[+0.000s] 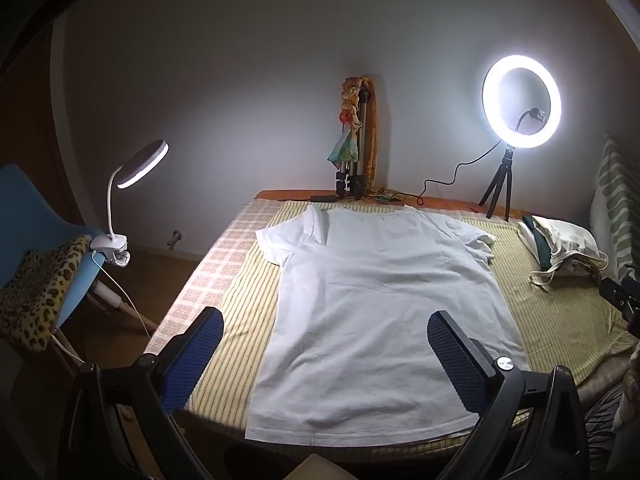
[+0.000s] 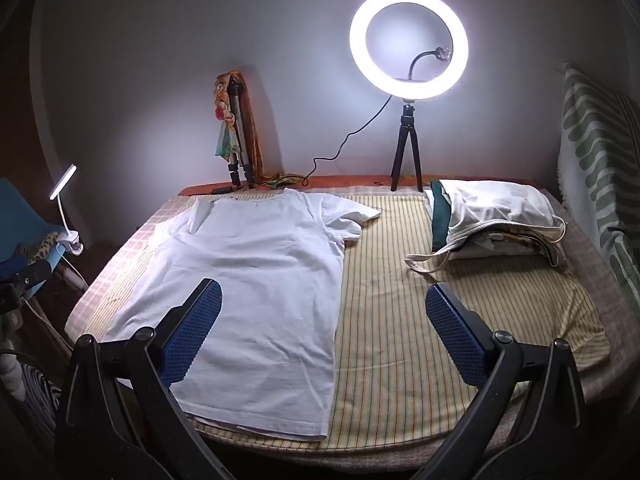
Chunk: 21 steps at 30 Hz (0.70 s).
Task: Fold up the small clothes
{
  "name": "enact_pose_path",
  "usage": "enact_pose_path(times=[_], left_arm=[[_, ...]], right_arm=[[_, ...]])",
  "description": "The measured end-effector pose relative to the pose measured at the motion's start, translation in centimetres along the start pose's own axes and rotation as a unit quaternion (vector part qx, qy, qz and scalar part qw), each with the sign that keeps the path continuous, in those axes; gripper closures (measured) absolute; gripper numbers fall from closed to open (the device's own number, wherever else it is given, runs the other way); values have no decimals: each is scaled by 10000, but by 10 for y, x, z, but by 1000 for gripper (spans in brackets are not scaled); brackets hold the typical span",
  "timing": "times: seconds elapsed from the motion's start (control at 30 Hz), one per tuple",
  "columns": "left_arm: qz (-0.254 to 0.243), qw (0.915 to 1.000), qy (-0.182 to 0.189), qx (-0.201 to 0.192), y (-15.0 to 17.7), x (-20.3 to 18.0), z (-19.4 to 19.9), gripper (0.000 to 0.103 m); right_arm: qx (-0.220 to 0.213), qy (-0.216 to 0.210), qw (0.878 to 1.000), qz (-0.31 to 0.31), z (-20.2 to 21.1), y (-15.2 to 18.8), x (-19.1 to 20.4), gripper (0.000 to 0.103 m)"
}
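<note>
Both grippers hang released above the near edge of a bed, blue pads spread wide with nothing between them: the left gripper [image 1: 324, 354] over the hem of a white T-shirt [image 1: 372, 304], the right gripper [image 2: 324, 332] over the shirt's right edge and a striped sheet [image 2: 420, 320]. Spread flat, the shirt lies collar toward the far wall. A cloth bag [image 2: 496, 220] sits well right of it, near a glowing ring light [image 2: 408, 40].
</note>
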<state>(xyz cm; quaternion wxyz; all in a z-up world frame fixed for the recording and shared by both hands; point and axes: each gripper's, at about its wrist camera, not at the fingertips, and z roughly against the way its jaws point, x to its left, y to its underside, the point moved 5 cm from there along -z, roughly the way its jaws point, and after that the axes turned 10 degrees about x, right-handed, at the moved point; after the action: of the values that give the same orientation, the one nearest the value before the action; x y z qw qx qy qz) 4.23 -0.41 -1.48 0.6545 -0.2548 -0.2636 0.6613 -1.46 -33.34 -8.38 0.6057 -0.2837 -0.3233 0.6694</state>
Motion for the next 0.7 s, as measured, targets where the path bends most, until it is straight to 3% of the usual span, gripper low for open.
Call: enact_pose_path(times=[0.27, 0.33, 0.7], left_arm=[[-18, 9999, -21, -126, 1, 2, 5, 0], [-24, 9999, -35, -138, 1, 1, 5, 0], [-29, 9999, -38, -143, -1, -2, 7, 0]], right_arm=[[-34, -68, 10000, 21, 2, -2, -19, 0], [-20, 24, 9999, 160, 0, -2, 7, 0], [-64, 49, 9996, 269, -1, -4, 11, 0]])
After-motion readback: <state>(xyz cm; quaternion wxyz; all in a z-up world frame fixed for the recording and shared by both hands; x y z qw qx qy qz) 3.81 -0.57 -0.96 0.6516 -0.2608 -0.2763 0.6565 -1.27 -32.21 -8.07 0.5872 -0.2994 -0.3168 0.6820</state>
